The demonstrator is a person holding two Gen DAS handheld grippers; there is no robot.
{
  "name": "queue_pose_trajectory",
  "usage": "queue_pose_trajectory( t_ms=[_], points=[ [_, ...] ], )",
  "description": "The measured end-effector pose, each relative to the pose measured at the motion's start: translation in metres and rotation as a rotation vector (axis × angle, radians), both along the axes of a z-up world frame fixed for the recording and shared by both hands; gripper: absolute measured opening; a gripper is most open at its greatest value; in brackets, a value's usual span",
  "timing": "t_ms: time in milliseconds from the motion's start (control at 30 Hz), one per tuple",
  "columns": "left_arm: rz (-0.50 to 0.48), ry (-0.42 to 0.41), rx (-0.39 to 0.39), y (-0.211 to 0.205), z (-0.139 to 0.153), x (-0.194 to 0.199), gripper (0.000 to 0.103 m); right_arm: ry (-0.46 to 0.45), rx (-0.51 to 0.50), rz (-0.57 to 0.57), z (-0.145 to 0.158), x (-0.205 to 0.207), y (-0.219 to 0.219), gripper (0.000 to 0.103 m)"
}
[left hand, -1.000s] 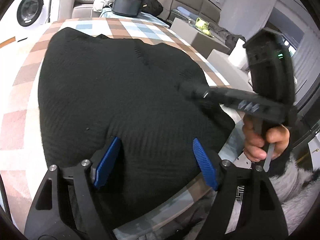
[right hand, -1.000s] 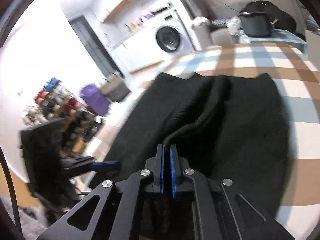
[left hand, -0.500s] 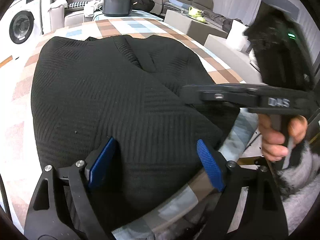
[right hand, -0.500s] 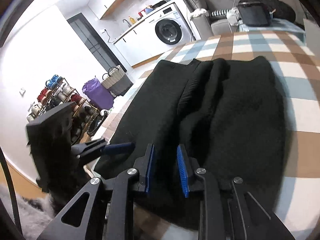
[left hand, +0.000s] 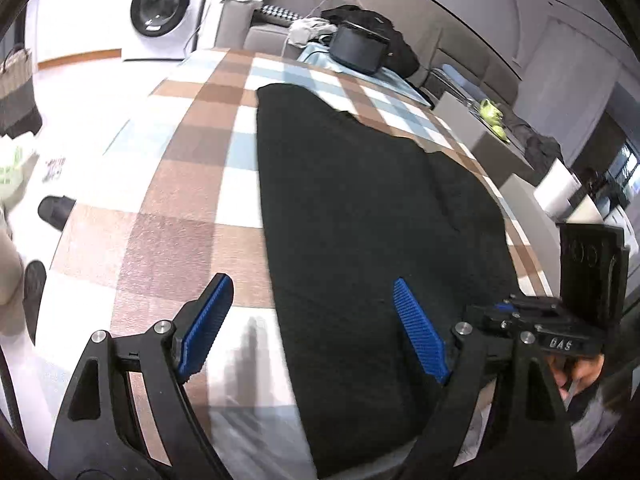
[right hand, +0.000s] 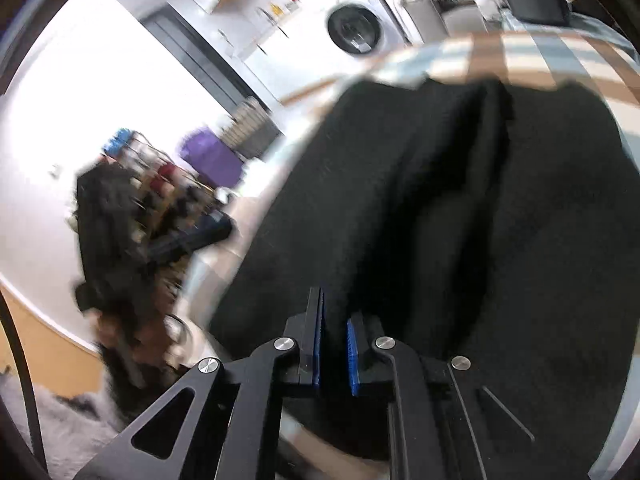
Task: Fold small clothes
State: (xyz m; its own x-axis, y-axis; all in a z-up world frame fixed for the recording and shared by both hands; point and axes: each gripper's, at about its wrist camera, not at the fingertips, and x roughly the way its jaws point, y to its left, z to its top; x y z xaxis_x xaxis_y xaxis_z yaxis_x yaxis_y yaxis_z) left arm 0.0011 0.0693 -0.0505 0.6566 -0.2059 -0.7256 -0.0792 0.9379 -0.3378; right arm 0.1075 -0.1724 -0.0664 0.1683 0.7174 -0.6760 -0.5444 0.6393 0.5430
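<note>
In the narrow gap between the blue pads of the right gripper (right hand: pixel 334 352), dark cloth from the near hem of the black garment (right hand: pixel 500 220); jaws closing on it, pads almost together. Beyond those fingers, spread flat and long across the checked tablecloth (left hand: pixel 180 220), with a raised ridge running away from the fingertips. Under the left gripper (left hand: pixel 312 328), the garment's left edge: jaws wide apart and holding nothing, one pad over bare tablecloth, the other over black knit. Just right of that pad, the right gripper's body gripped by a hand (left hand: pixel 580 372). Well past the fingertips, a dark pot (left hand: pixel 356 50) at the far table end, and further off a washing machine (left hand: pixel 160 8)
</note>
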Motion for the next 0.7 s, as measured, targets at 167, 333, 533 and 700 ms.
queue_pose_trajectory(
  t_ms=[167,333,533,700],
  points=[
    [0.005,0.037,-0.006,0.003,-0.013,0.008,0.081,-0.034,0.02,-0.021,0.012,-0.001,-0.009,0.029],
    [0.024,0.064,-0.005,-0.006,-0.025,0.025,0.072,-0.104,0.012,-0.104,0.025,-0.009,-0.032,0.05],
    [0.033,0.063,-0.044,-0.014,-0.029,0.04,0.048,-0.126,-0.024,-0.139,0.028,-0.017,-0.045,0.054],
    [0.038,0.064,-0.052,-0.016,-0.029,0.042,0.048,-0.076,0.019,-0.186,0.019,-0.009,-0.061,0.056]
  ],
)
